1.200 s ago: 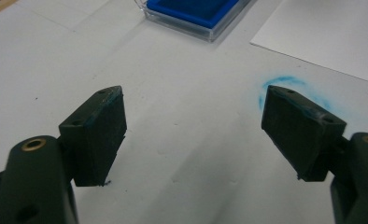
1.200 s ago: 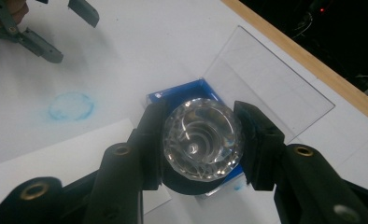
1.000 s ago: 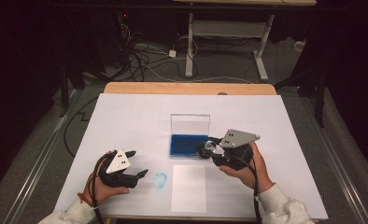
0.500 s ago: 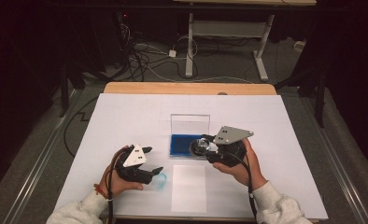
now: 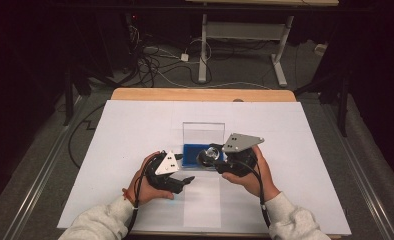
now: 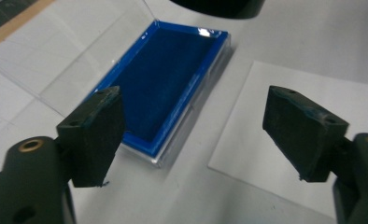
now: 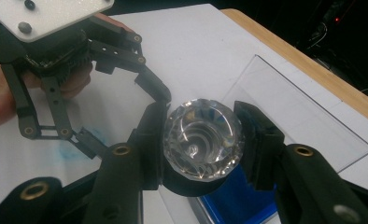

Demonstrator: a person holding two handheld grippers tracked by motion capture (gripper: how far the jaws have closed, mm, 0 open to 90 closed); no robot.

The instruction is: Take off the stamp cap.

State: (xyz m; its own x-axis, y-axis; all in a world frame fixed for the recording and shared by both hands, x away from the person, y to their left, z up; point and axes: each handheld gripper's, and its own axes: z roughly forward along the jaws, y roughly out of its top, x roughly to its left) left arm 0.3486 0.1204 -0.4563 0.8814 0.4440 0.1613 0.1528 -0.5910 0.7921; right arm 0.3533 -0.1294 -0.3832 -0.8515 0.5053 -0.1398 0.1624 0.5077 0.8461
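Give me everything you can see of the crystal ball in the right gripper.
The crystal ball is a clear, faceted, glass-like sphere with bright glints and ring-shaped reflections inside. It is clamped between the black pads of the right gripper, one pad on each side, and appears to sit in a dark round cup beneath it. It is held off the table, above the near edge of the open case's blue lining. Nothing else touches it.

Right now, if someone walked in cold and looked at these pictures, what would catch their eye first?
Probably the faceted clear crystal, clamped between the jaws of the right gripper just above the open blue-lined case at the middle of the white-covered table. Next, the case's clear lid standing upright behind the blue lining. The left gripper sits near the front edge with its jaws apart and nothing between them.
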